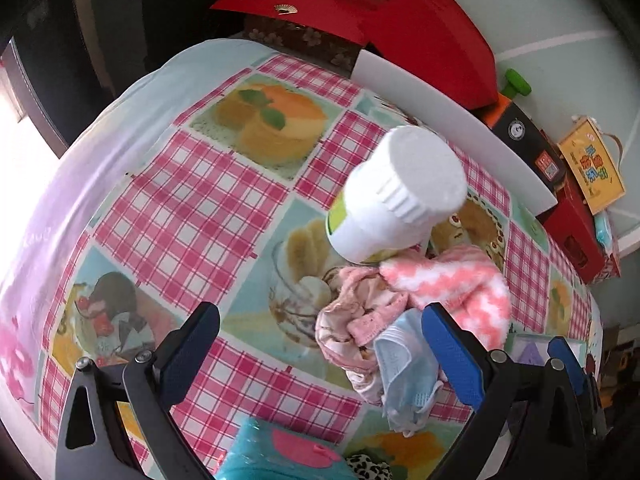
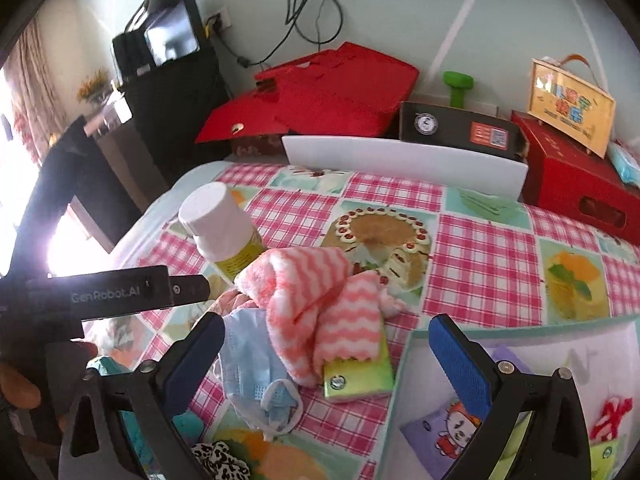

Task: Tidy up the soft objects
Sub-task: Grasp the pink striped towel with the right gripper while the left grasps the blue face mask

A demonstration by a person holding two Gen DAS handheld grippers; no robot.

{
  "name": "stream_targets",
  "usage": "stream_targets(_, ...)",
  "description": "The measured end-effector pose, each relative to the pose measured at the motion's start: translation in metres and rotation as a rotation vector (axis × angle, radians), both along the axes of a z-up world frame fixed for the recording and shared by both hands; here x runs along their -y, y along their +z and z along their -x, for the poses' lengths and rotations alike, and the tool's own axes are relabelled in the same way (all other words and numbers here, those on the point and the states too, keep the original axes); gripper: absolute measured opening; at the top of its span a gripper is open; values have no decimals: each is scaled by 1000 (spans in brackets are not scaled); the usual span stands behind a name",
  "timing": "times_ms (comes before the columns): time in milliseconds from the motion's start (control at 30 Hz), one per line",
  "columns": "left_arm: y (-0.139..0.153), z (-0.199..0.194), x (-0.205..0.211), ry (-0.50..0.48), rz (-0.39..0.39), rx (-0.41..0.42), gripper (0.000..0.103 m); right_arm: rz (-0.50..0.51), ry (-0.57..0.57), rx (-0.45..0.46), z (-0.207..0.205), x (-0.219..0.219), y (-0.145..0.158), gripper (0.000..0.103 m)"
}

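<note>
A heap of soft things lies on the checked tablecloth (image 1: 168, 184): a pink-and-white zigzag towel (image 1: 452, 284) (image 2: 312, 292), a pink floral cloth (image 1: 352, 332) and a blue face mask (image 1: 404, 376) (image 2: 256, 368). The towel partly covers a green tissue pack (image 2: 360, 372). Behind the heap stands a white-capped bottle (image 1: 396, 192) (image 2: 224, 228), touching the towel. My left gripper (image 1: 324, 356) is open just in front of the heap and holds nothing. Over the mask and tissue pack, my right gripper (image 2: 328, 360) is open and empty too.
A fabric bin (image 2: 520, 324) at the right front holds a purple cartoon pack (image 2: 440, 436). A teal pack (image 1: 280, 452) and a leopard-print item (image 2: 220, 460) lie at the near edge. Red boxes (image 2: 344, 92), a white board (image 2: 400, 156) and a black box (image 2: 460, 128) line the back.
</note>
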State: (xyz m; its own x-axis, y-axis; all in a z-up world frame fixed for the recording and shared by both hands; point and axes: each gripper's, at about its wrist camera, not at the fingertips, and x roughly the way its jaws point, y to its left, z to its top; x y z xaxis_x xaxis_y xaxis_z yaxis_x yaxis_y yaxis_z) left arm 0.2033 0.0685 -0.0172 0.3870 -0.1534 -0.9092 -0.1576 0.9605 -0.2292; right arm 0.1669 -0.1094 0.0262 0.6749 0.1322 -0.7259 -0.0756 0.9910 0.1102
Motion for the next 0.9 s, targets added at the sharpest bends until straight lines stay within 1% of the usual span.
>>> stream_targets(100,-2,1,-3,3,29,-5,101,19,21,-14,-6,-8,0,96)
stream_targets(300,-1,-1,0,-10,19,-9,100,26,53,-55,-18,-18,-2,84)
stream_targets(367,1,0,0,-14,21,-3,100,14,58,-75,-23,-18,-3,76)
stream_targets(433,3,0,0,-19,23,1,99,12,57,-87,-26,-18,-4,71)
stream_targets(500,4,0,1,-26,26,1,94,14,60,-100,-29,-18,-6,65)
stream_targets(533,3,0,2,-34,32,-4,88,13,61,-110,-31,-18,-7,58)
stream_targets(567,2,0,3,-39,38,-10,85,9,62,-123,-33,-17,-9,54)
stream_targets(633,0,-1,6,-49,47,-24,83,-6,60,-141,-35,-15,-14,52)
stream_targets(700,-2,-1,9,-60,53,-30,79,-24,59,-155,-36,-14,-18,47)
stream_targets(733,-2,-1,10,-63,55,-31,78,-32,59,-162,-37,-14,-20,42)
stream_targets(800,-2,0,13,-74,57,-33,78,-46,60,-171,-38,-13,-23,38)
stream_targets(867,-2,0,17,-87,56,-33,75,-59,65,-179,-37,-13,-26,31)
stream_targets(900,-2,0,21,-96,57,-33,74,-66,65,-182,-37,-11,-27,23)
